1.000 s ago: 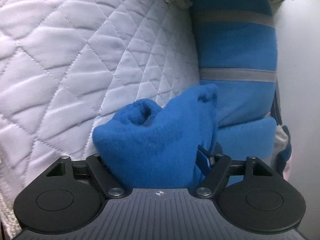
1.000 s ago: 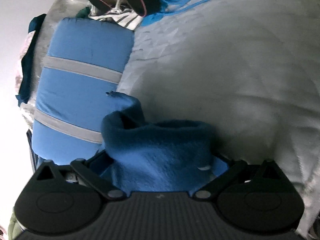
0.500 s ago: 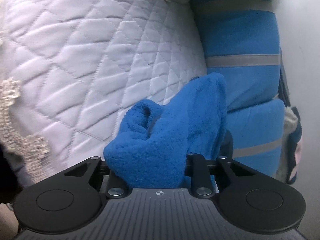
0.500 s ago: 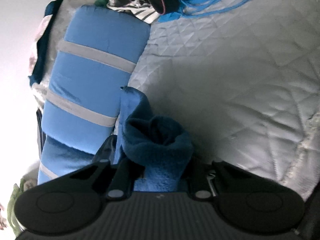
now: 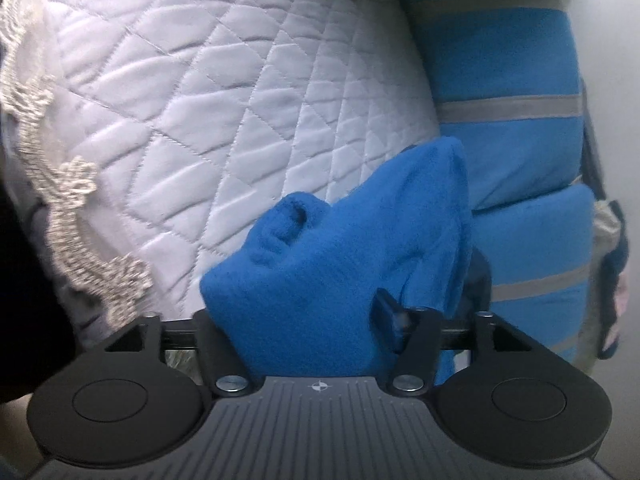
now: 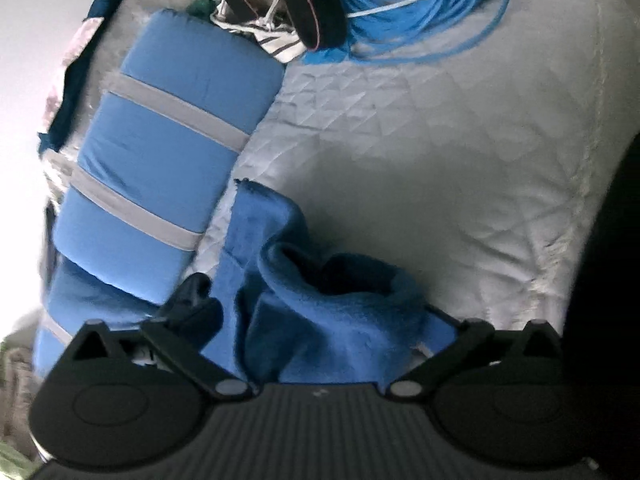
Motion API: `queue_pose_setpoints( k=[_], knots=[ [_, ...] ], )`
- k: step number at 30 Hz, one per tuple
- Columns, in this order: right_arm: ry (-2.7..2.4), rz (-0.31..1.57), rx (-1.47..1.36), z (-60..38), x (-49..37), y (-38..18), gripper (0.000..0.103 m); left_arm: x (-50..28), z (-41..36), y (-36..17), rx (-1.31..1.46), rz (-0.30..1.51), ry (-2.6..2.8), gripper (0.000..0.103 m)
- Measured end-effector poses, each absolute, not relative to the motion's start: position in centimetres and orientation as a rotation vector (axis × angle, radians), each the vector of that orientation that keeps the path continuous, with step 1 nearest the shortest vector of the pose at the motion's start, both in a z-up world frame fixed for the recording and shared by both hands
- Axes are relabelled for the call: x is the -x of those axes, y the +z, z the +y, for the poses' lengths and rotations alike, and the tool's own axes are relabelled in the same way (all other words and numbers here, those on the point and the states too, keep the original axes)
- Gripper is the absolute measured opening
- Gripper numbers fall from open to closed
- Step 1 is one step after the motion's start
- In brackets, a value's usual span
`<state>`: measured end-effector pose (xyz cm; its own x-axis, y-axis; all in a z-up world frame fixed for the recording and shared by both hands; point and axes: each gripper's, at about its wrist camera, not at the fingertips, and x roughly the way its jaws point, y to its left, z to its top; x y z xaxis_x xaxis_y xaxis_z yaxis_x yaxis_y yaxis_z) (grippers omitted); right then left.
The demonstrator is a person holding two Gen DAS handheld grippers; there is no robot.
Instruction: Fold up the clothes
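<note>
A blue fleece garment (image 5: 332,276) is bunched between the jaws of my left gripper (image 5: 316,320), which is shut on it above the white quilted bedspread (image 5: 200,100). The same fleece (image 6: 328,320) fills the space between the fingers of my right gripper (image 6: 320,340), whose linkage arms are spread wide, so it stands open around the cloth. The fingertips of both grippers are hidden by the fabric.
A blue bolster with grey stripes (image 5: 508,128) lies along the bed's wall side; it also shows in the right wrist view (image 6: 168,152). A coil of blue cable (image 6: 420,12) and a black strap (image 6: 308,0) lie at the far end. Lace trim (image 5: 72,184) edges the bedspread.
The left gripper closed on the fleece and drew back along the bed. The right gripper closed on the fleece half a second ago and has now spread open again.
</note>
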<state>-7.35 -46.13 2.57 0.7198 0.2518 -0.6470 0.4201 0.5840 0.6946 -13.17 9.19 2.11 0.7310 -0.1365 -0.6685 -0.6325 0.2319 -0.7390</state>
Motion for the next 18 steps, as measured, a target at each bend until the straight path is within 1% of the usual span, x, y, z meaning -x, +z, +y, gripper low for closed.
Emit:
queue_pose_setpoints(
  k=[2, 6, 10, 14, 18],
  knots=[
    [-0.106, 0.815, -0.947, -46.0, 7.7, 3.6, 0.103, 13.4, 9.1, 3.5, 1.294, 0.726, 0.378, 0.074],
    [-0.068, 0.829, -0.892, -45.8, 8.8, 6.3, 0.103, 15.8, 8.7, 6.7, 1.195, 0.769, 0.358, 0.075],
    [-0.015, 0.785, -0.804, -45.5, 9.7, 9.6, 0.103, 17.2, 8.6, 10.5, 1.028, 0.772, 0.293, 0.077],
    [0.037, 0.764, -0.709, -44.9, 8.2, 11.5, 0.103, 15.7, 8.2, 14.7, 0.762, 0.731, 0.168, 0.078],
    [0.043, 0.756, -0.621, -44.3, 5.6, 11.9, 0.103, 12.0, 8.1, 15.8, 0.578, 0.707, 0.111, 0.078]
  ],
)
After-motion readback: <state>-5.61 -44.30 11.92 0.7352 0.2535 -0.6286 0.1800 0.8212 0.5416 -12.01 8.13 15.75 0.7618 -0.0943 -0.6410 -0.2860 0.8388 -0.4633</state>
